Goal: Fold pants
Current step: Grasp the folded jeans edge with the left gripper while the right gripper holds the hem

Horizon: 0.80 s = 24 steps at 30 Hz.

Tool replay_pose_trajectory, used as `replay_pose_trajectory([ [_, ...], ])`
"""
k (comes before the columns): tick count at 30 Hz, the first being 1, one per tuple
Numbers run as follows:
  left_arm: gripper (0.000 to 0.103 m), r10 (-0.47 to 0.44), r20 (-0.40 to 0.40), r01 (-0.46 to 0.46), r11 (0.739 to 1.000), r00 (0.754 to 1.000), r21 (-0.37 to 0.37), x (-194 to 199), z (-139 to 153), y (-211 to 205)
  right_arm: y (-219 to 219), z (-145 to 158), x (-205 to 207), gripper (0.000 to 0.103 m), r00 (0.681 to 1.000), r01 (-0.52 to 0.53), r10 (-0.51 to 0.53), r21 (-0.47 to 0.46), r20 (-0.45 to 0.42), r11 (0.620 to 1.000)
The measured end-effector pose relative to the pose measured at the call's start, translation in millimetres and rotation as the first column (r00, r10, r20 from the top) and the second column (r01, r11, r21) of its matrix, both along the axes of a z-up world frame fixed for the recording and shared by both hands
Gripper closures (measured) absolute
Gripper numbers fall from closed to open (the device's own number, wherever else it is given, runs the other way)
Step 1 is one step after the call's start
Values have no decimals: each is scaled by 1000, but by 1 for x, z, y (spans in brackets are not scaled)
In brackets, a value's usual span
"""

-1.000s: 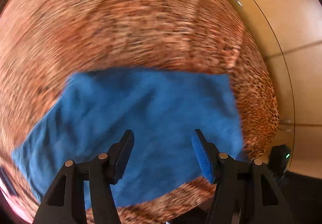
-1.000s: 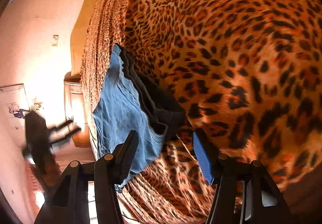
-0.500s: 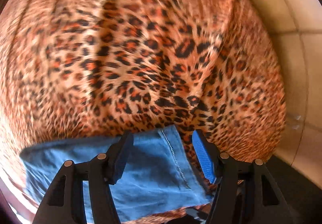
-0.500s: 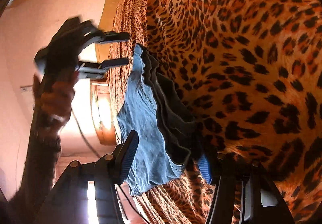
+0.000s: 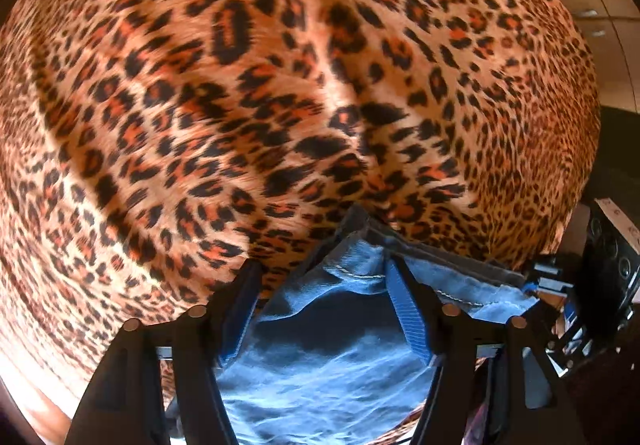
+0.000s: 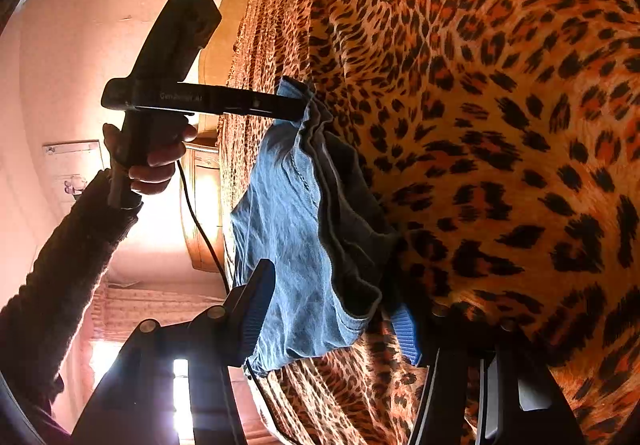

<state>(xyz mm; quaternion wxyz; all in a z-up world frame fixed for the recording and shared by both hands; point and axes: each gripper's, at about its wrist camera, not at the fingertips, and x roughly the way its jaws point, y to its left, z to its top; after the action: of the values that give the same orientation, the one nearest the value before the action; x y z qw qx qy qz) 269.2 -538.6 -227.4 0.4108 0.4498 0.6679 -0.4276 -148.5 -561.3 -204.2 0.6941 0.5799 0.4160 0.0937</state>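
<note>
Blue denim pants (image 6: 292, 221) lie folded in layers on a leopard-print bedspread (image 6: 500, 117). In the left wrist view the pants (image 5: 328, 361) fill the space between my open left gripper's (image 5: 324, 281) fingers, with a corner of the fold (image 5: 356, 221) just ahead of the tips. In the right wrist view the left gripper (image 6: 296, 107) reaches the far corner of the pants. My right gripper (image 6: 336, 297) is open, its fingers either side of the near corner of the stacked layers.
The bedspread (image 5: 280, 85) covers the bed all around the pants. A wooden cabinet (image 6: 204, 205) and pink wall stand beyond the bed's edge. A cable (image 6: 200, 225) hangs from the left gripper. Dark equipment (image 5: 604, 269) sits at the bed's right edge.
My left gripper has swung in from away and lowered onto the far corner of the pants. My right gripper has moved closer onto the near corner. Both stay open.
</note>
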Motion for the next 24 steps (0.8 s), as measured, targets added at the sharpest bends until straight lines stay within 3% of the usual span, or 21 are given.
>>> replay_pose_trajectory([
  [4,33,-60,-52,57,997,997,-49,-25,1,4,2,-2,-2,47,1000,0,0,3,4,1000],
  [8,32,-169,-16,169,985,985,-35,-44,-10,7,3,-5,0,47,1000,2,-2,13,1,1000],
  [11,33,-103,-29,103,994,994,-23,-41,-24,3,3,-3,-1,47,1000,14,-14,11,-4,1000],
  [13,33,-58,-26,56,996,998,-63,-44,-25,-3,3,-2,-3,47,1000,24,-24,4,-10,1000],
  [16,34,-127,42,131,985,991,-115,-69,-26,-7,1,1,-5,47,999,39,-39,-6,-13,999],
  [20,58,-247,125,264,953,961,-146,-106,-25,7,1,3,-10,52,997,66,-67,-26,-23,997],
  [21,66,-244,140,264,953,960,-150,-107,-25,8,1,2,-9,59,997,68,-69,-32,-28,997],
  [23,74,-190,133,210,965,973,-160,-102,-21,13,1,-1,-7,83,996,60,-63,-53,-57,997],
  [24,79,-158,128,178,970,979,-167,-102,-18,16,0,-2,-6,86,996,55,-60,-64,-70,996],
])
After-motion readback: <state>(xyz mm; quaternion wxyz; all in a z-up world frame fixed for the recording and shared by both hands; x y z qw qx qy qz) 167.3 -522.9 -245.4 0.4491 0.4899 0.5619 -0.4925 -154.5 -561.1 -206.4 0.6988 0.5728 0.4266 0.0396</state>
